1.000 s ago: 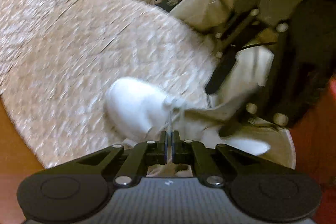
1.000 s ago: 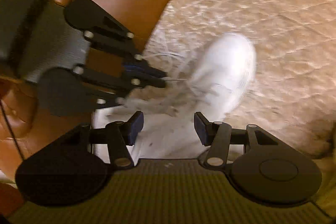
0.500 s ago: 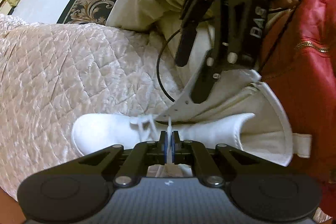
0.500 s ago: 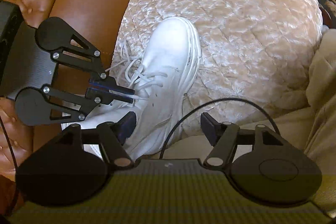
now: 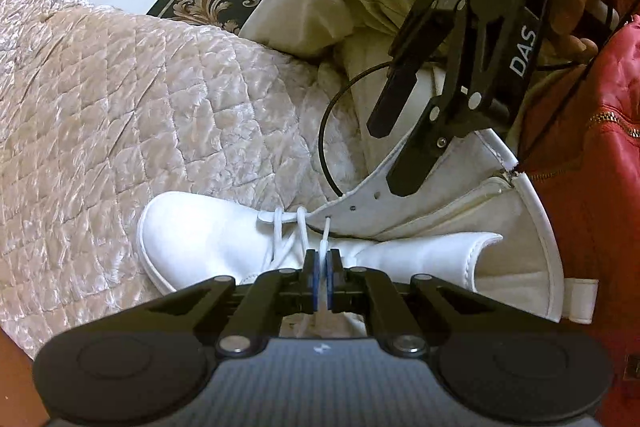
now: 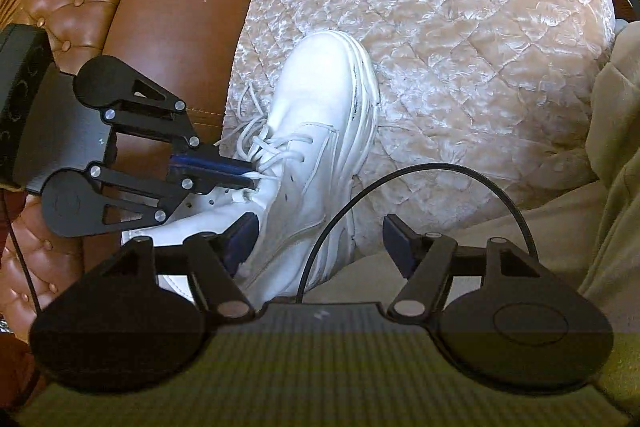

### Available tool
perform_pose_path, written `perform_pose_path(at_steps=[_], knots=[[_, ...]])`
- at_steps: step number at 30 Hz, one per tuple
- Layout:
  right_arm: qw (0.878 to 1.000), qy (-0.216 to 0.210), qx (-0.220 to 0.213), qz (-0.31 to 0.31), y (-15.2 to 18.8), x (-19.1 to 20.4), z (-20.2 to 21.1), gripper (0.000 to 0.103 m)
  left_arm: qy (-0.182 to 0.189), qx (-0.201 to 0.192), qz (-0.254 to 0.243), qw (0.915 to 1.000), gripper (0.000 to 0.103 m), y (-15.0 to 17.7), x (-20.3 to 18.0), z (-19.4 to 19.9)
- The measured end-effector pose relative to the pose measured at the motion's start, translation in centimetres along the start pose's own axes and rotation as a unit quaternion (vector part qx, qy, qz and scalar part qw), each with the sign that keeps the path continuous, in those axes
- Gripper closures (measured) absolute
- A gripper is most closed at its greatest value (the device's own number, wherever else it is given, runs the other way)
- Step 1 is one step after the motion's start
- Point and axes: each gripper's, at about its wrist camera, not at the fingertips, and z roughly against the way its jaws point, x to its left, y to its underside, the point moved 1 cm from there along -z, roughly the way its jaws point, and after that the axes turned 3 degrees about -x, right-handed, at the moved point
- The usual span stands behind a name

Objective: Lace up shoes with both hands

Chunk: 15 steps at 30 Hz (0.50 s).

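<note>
Left claw (image 5: 321, 269) pinching lace (image 5: 325, 233); right claw (image 6: 320, 239) spread, marked "DAS".

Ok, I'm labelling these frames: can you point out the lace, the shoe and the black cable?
lace (image 5: 324, 233): left wrist view, strand above the claw.
shoe (image 6: 316, 83): right wrist view, toe cap.
black cable (image 6: 440, 169): right wrist view, top of its arc.

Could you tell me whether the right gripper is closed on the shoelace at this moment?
No, the right gripper stands wide open above the white shoe, holding nothing, while the left gripper pinches the shoelace.
</note>
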Motion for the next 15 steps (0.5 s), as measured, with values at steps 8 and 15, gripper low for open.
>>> perform_pose_path(at_steps=[8, 15], knots=[[1.0, 0.0, -0.008, 0.001, 0.27, -0.05, 0.24, 0.027, -0.004, -0.003, 0.005, 1.0, 0.1, -0.4, -0.18, -0.03], [1.0, -0.009, -0.007, -0.002, 0.25, -0.22, 0.09, 0.027, -0.007, -0.014, 0.024, 0.9996, 0.1, 0.27, -0.22, 0.4]])
